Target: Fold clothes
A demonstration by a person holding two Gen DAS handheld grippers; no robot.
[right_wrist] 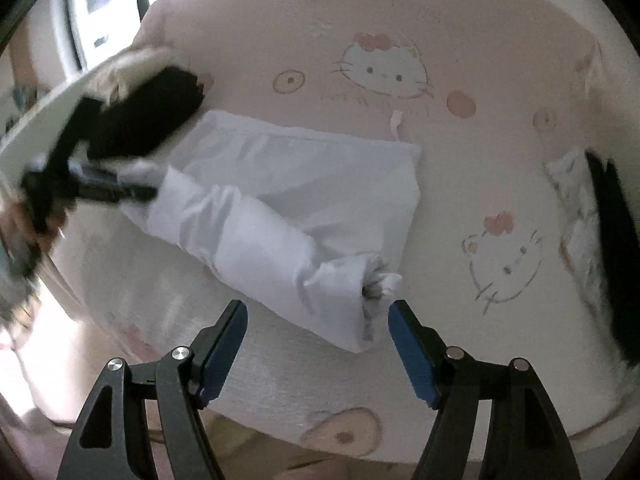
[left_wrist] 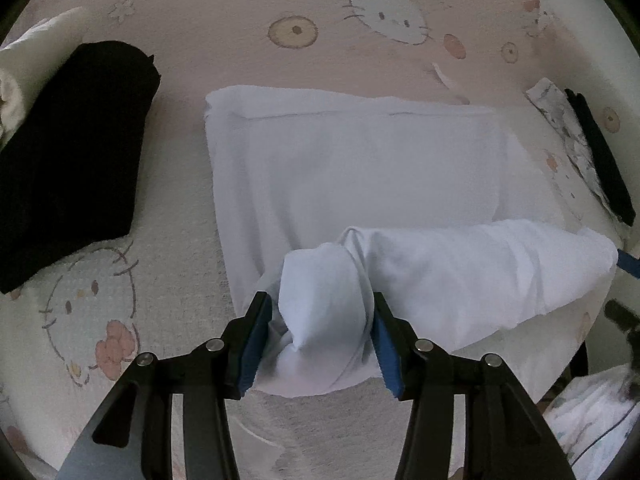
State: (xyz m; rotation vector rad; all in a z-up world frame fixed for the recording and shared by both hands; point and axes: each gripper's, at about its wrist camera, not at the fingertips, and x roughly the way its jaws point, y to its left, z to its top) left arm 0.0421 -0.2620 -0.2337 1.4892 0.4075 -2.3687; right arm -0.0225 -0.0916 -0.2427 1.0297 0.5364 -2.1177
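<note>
You've got a white garment (left_wrist: 360, 168) of thin, smooth, matt cloth, its near edge rolled into soft creases. Under it, your bedspread (left_wrist: 240, 32) is a pale pink woven fabric with a fine nubbly, waffle-like grain and a matt cartoon-cat print. Off to one side, the folded black garment (left_wrist: 76, 152) looks dense, soft and light-swallowing. Your left hand-held gripper (left_wrist: 322, 344) shows matt black plastic arms, shiny metal rivets and blue rubbery pads (left_wrist: 256, 344); the right hand-held gripper (right_wrist: 318, 346) is the same build.
</note>
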